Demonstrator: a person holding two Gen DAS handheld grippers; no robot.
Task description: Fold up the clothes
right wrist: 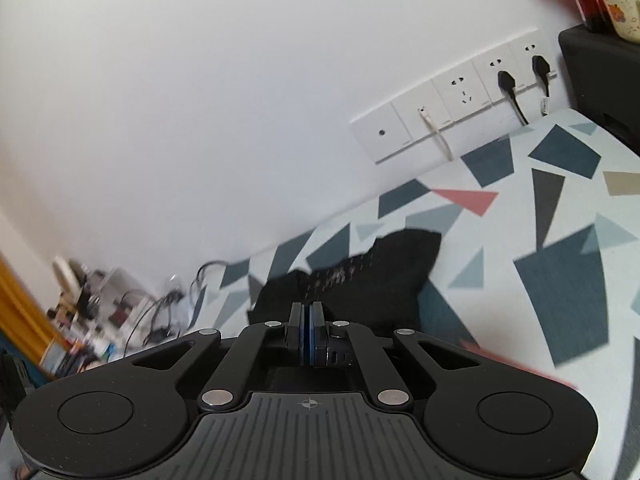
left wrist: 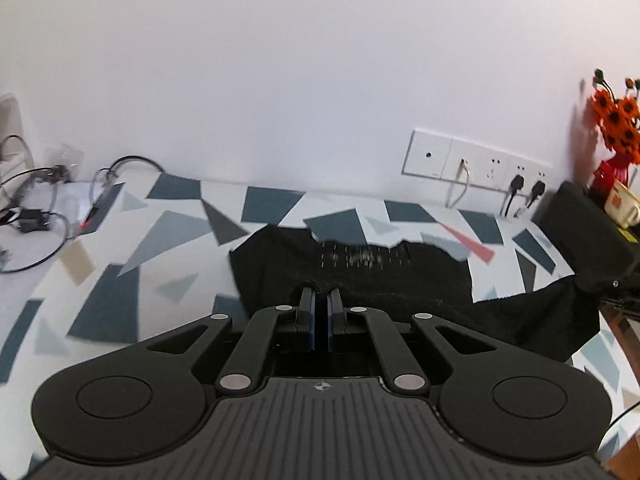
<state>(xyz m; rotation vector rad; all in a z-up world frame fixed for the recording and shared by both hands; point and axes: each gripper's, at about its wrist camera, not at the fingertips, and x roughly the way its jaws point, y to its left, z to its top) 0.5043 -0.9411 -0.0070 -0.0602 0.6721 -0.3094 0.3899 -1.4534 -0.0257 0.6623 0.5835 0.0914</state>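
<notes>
Left wrist view: black garment lies spread on the patterned counter.
Left hand-held gripper: jaws pressed together, pinching the garment's near edge.
Right hand-held gripper: jaws together, clamped on the garment.
Behind: wall sockets, orange flowers.

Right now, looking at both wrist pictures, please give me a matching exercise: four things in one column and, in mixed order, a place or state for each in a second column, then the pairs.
Things:
1. black garment
2. left hand-held gripper
3. flowers
4. black plugs

Places or states:
A. in the wall sockets
B. orange, far right by the wall
C. spread on the patterned table cover
D. closed on the garment's near edge

Pairs: 1-C, 2-D, 3-B, 4-A
</notes>
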